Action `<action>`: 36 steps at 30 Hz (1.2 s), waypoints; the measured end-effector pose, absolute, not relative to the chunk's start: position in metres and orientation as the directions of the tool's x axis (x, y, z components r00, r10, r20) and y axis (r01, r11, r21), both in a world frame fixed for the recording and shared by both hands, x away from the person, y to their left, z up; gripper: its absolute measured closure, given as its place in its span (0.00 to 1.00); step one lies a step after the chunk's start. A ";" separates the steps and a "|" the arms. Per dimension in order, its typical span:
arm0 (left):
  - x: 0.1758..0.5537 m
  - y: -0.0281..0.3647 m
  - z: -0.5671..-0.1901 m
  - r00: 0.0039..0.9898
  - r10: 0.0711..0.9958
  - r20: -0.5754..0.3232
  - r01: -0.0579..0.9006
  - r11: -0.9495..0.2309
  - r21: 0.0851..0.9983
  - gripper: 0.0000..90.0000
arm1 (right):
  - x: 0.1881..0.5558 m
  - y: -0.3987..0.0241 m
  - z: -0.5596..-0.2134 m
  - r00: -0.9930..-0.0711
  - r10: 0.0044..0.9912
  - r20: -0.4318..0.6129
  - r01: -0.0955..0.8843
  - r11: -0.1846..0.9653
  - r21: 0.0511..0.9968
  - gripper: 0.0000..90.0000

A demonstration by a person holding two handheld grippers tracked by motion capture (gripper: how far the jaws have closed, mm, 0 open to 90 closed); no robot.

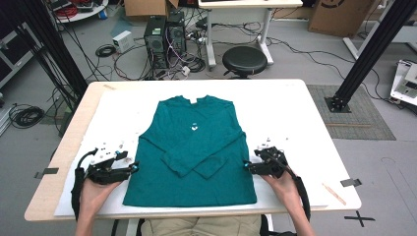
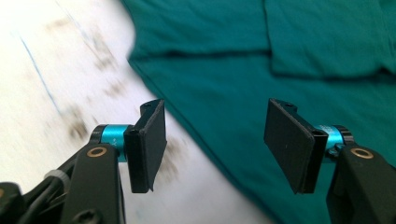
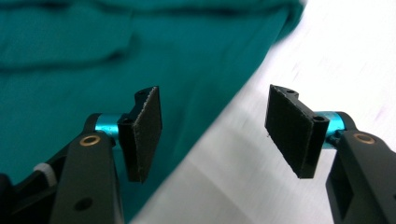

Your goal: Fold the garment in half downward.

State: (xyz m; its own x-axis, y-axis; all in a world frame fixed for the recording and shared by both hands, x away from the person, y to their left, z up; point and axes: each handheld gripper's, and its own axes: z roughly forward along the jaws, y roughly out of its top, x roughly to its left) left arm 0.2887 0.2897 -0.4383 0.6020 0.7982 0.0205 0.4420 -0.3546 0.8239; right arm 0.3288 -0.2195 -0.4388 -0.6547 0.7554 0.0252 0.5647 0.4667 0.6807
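On the white table (image 1: 305, 113) the teal shirt (image 1: 192, 152) lies flat, sleeves crossed. Left gripper (image 1: 134, 167) and right gripper (image 1: 246, 166) sit at its side edges, jaws wide, holding nothing. I'd pinch both edges evenly, same height.

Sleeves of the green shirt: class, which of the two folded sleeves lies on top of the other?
The sleeve from the shirt's right-hand shoulder in the high view; it runs unbroken to its cuff at lower left, while the other sleeve disappears beneath it.
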 end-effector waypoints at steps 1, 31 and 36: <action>0.286 0.290 -0.440 0.600 0.800 0.024 0.449 -0.362 0.817 0.43 | 0.324 -0.221 -0.441 -0.658 0.753 0.033 0.567 0.465 0.680 0.42; 0.267 0.284 -0.450 0.713 0.700 -0.039 0.449 -0.413 0.792 0.96 | 0.281 -0.221 -0.448 -0.685 0.726 0.056 0.520 0.433 0.736 0.99; 0.253 0.285 -0.448 0.741 0.670 -0.049 0.429 -0.416 0.802 0.96 | 0.268 -0.230 -0.445 -0.702 0.708 0.071 0.512 0.434 0.742 0.99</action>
